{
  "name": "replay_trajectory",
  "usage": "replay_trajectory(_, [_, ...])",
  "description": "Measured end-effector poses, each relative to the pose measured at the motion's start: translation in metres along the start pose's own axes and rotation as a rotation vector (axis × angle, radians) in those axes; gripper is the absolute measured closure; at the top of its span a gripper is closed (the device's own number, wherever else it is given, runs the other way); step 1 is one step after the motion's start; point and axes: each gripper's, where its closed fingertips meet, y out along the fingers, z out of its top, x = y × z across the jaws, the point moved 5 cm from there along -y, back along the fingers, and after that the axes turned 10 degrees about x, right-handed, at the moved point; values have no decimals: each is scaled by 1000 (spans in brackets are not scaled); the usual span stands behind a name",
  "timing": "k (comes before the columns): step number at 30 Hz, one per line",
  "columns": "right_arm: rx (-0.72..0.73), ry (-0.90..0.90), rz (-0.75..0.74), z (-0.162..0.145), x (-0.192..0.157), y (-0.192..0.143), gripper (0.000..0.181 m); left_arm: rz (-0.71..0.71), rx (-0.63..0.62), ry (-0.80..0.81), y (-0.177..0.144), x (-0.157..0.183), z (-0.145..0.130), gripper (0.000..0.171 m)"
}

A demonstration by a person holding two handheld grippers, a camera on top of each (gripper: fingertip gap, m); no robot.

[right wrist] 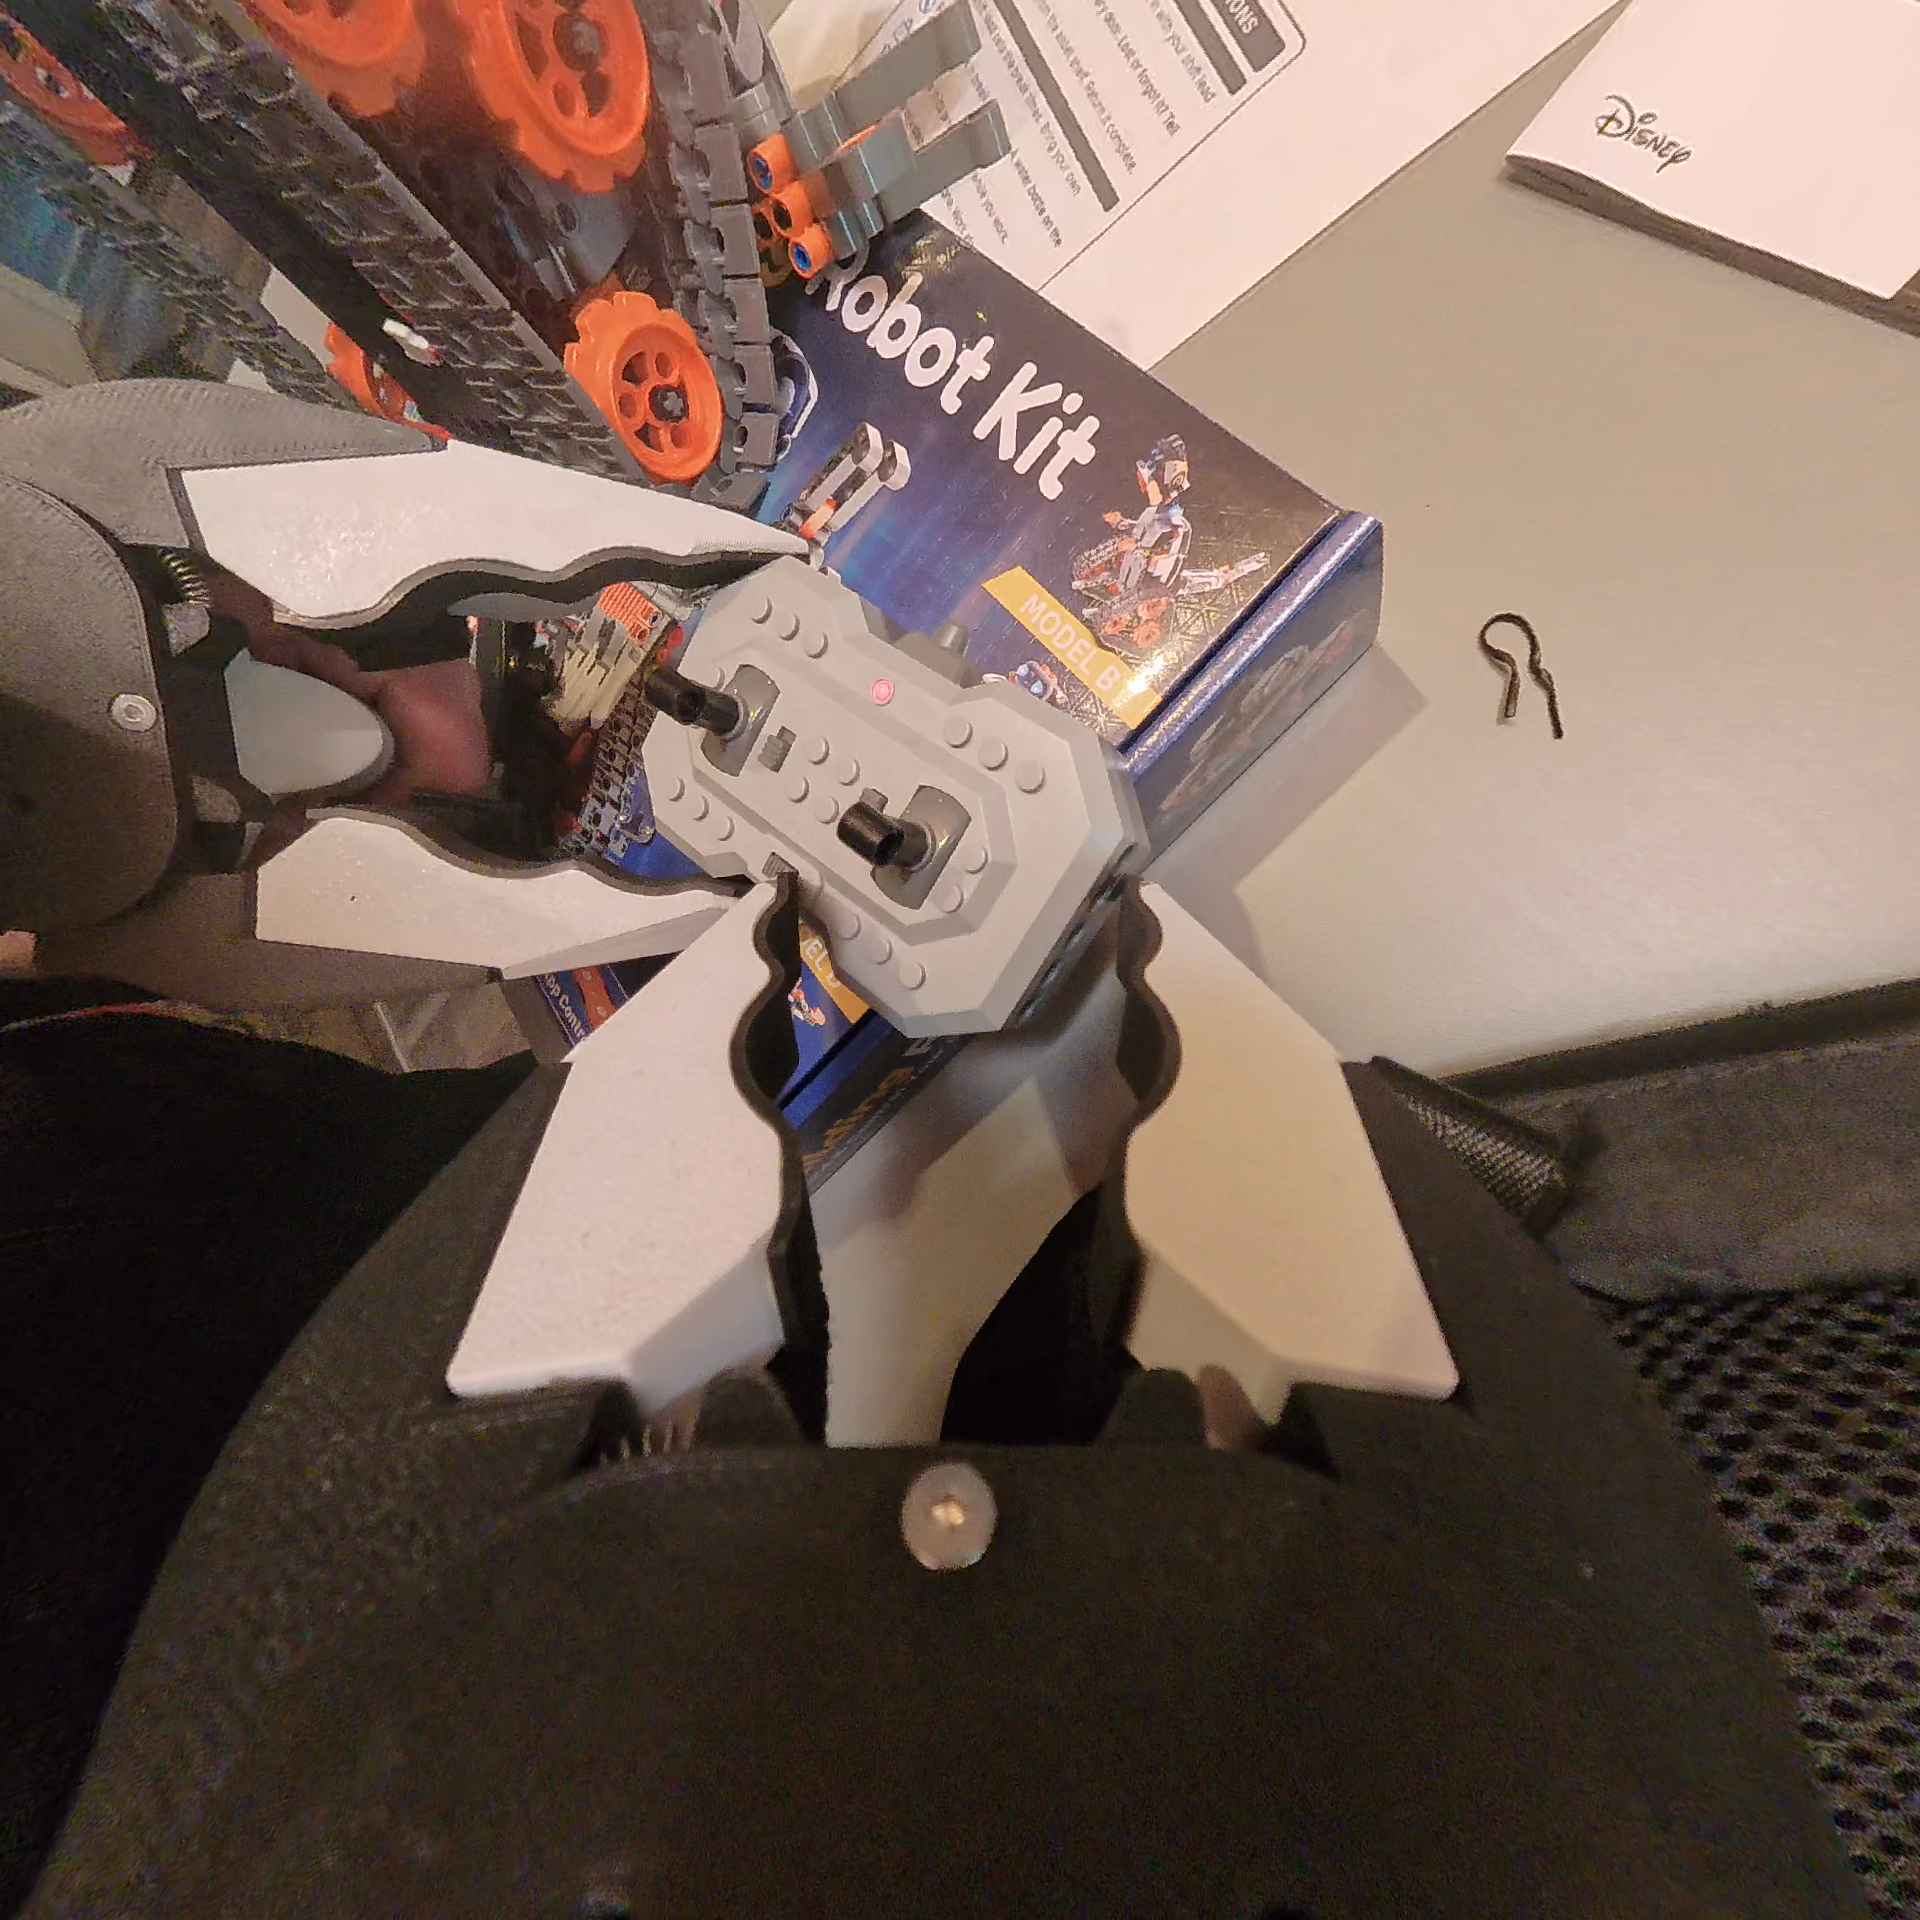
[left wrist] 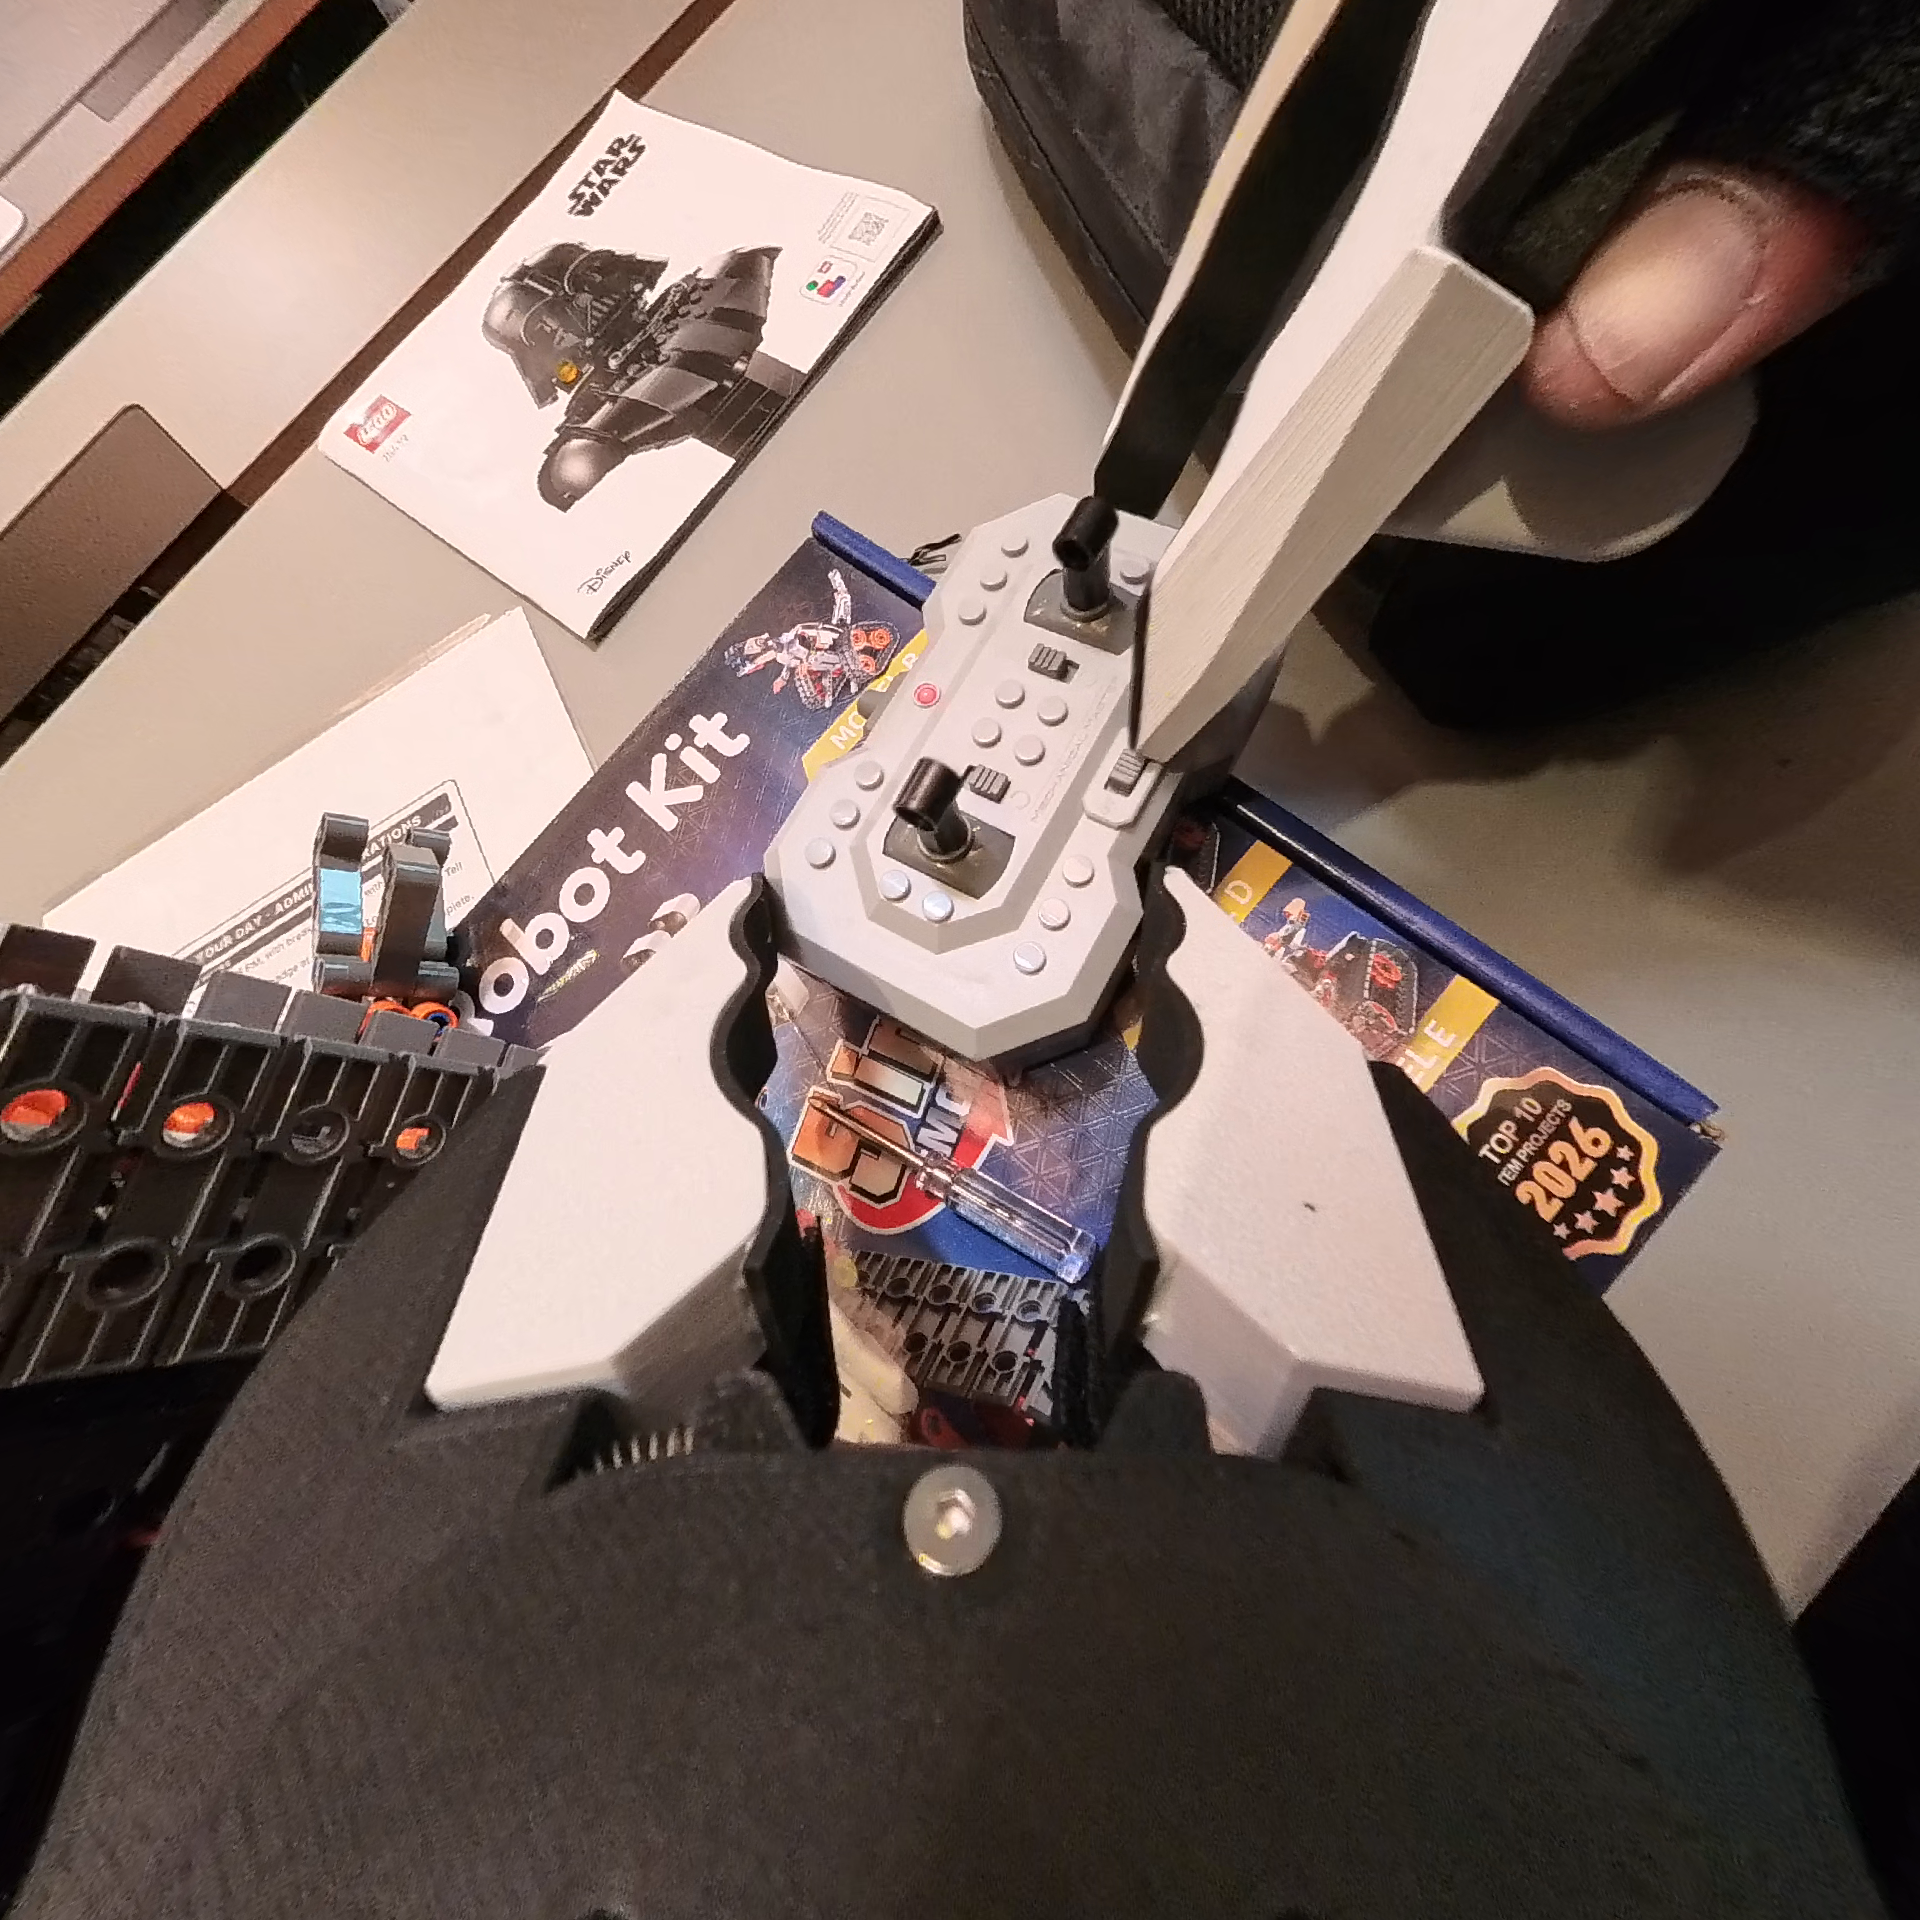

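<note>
The left claw (left wrist: 961,914) grips one rounded end of a grey studded plastic remote controller (left wrist: 961,790) that carries two short black joysticks and a small red light, and the right claw (right wrist: 951,914) is closed on the opposite end, so the controller hangs between the two, raised above a dark blue printed cardboard kit box (left wrist: 1455,1039) lying on the pale grey bench (left wrist: 1091,364). Under the controller a small screwdriver with a clear plastic handle (left wrist: 997,1205) rests on the box top. A black and grey brick-built tracked vehicle with orange wheels (right wrist: 582,239) stands at the box's left end, just beside the left claw. Farther off on the bench lie a white instruction booklet with a dark helmet picture (left wrist: 634,364) and a white printed paper sheet (left wrist: 343,800), near each other. A thin black wire clip (right wrist: 1522,675) lies alone on the bench beside the box. A bare thumb (left wrist: 1683,312) presses the right claw's white handle
</note>
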Motion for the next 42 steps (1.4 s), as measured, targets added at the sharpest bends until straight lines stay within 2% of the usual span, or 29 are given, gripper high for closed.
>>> replay_trajectory(12, [-22, -17, -3, 2, -1, 3, 119, 10, -14, 18, 2, 0, -3, 103])
replay_trajectory(15, [-38, 2, 30, 0, -1, 3, 109, 6, -3, 35, 0, 1, -1, 103])
replay_trajectory(19, [11, 23, 85, 4, -3, -6, 110, 22, -2, 53, -1, 0, -1, 103])
replay_trajectory(22, [20, -91, 81, 5, -4, -13, 109, 11, -2, 58, -2, 1, -1, 104])
replay_trajectory(27, [91, -486, -32, 10, -16, -23, 109, -17, -4, -13, -4, -2, 2, 104])
replay_trajectory(30, [53, -615, -53, 1, -24, -21, 109, -35, -13, -54, -6, -5, 2, 104])
replay_trajectory(38, [150, -505, 11, 9, -30, -27, 142, -66, -3, -15, -11, -1, 1, 104])
replay_trajectory(39, [150, -521, 18, 10, -31, -27, 150, -70, -5, -7, -11, 0, 1, 104])
replay_trajectory(42, [100, -559, 6, 12, -30, -21, 158, -74, -2, 17, -12, 3, 2, 104])
